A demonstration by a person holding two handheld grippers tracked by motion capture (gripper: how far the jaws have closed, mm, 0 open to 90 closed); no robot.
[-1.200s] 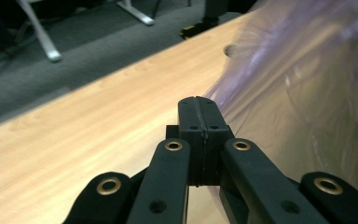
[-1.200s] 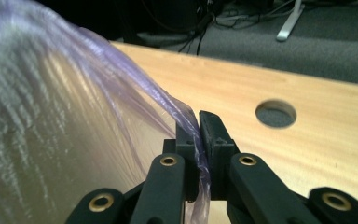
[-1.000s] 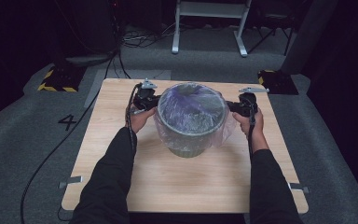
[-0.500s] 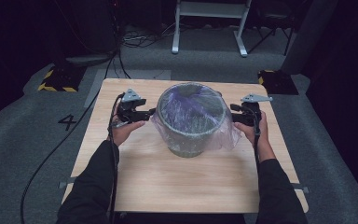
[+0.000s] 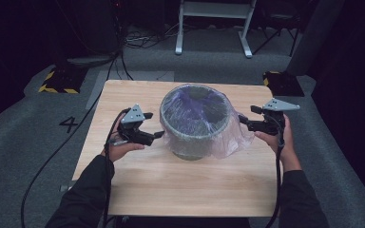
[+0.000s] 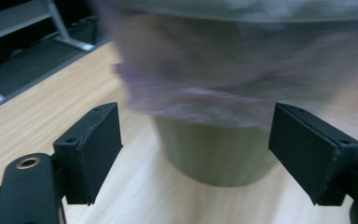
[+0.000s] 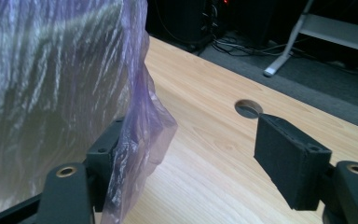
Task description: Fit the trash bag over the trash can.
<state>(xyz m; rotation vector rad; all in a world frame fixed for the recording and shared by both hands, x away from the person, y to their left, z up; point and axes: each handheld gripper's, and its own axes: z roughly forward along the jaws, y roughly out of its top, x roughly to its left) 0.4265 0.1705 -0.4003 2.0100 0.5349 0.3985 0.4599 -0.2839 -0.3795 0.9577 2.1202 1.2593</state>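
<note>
High view: bin (image 5: pixel 195 142) is standing at mid-bench (image 5: pixel 180 190), with a thin bag (image 5: pixel 197 111) stretched over its rim and hanging loose on the right.
Left gripper (image 5: pixel 158 136): jaws have just been opening and are standing released just beside the bin wall, nothing between them.
Right gripper (image 5: pixel 242 121): jaws have just been opening; in the right gripper view a fold of bag (image 7: pixel 140 140) is draping against one pad, but the pads are not pressing on it.
Bag handling: likely very light, limp and slippery, easy to tear or to pull off the rim.
Bin handling: looks stiff and light, so it may be sliding when tugged.
Where to hold: the loose skirt below the rim, pinched on both sides at once.
</note>
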